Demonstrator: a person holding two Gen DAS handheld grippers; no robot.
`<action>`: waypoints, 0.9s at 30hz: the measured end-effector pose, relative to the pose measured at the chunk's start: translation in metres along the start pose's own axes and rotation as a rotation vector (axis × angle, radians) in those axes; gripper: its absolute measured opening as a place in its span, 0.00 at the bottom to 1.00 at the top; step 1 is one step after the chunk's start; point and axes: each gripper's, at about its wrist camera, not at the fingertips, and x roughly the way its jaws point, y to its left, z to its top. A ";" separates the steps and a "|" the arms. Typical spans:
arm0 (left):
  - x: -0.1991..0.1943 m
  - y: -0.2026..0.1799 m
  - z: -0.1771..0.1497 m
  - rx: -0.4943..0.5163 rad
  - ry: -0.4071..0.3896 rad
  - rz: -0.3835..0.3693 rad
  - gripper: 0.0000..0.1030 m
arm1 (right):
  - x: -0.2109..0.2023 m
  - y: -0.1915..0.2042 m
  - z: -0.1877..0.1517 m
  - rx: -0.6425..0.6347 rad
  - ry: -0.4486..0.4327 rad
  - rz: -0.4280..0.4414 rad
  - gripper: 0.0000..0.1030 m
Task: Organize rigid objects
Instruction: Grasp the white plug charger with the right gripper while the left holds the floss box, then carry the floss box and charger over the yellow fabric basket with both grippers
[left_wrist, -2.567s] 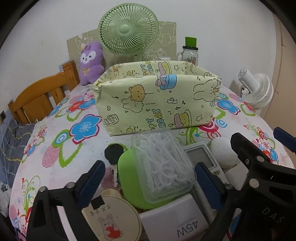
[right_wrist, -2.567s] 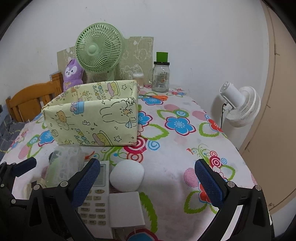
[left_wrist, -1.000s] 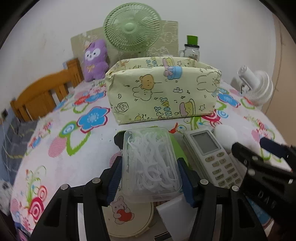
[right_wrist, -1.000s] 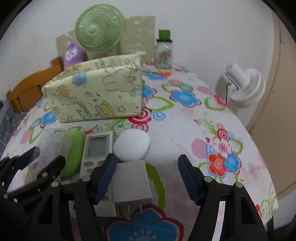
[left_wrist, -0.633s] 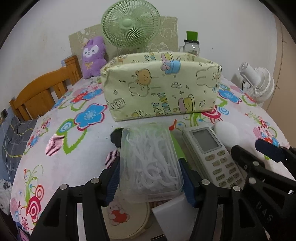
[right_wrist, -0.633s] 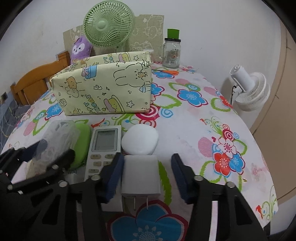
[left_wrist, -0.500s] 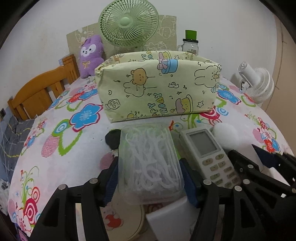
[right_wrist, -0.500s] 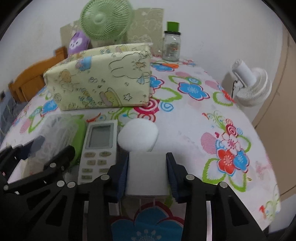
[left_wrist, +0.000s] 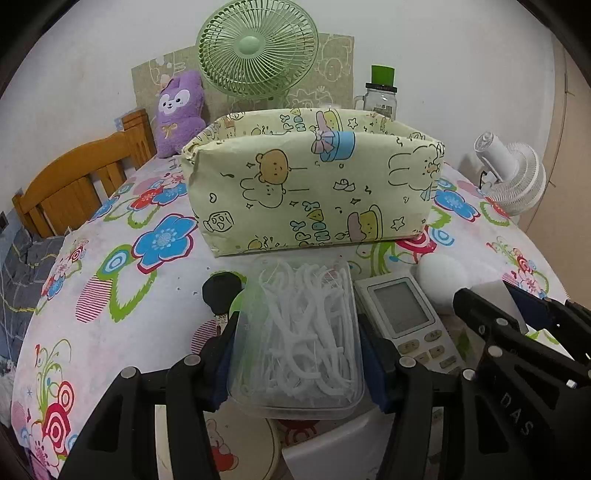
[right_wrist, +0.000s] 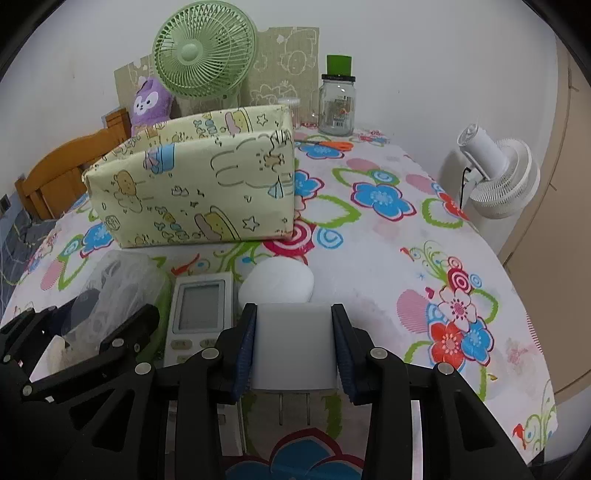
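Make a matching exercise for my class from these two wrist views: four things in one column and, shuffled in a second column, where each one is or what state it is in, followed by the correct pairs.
Things
1. clear box of floss picks
2. white charger
3. remote control
4. glass jar

Places or states
A. standing at the far edge of the table, near the wall
B. clamped in the right gripper
C. lying on the table between the two held things
D. clamped in the left gripper

Pairs: 1-D, 2-B, 3-C, 4-A
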 end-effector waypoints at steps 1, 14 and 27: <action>-0.002 0.000 0.001 0.000 -0.003 0.001 0.58 | -0.001 0.000 0.001 0.000 -0.005 0.001 0.41; -0.027 0.003 0.011 -0.004 -0.044 0.003 0.58 | -0.026 0.003 0.014 0.001 -0.053 -0.003 0.41; -0.054 0.006 0.020 -0.018 -0.084 0.018 0.58 | -0.052 0.008 0.024 -0.008 -0.101 -0.007 0.41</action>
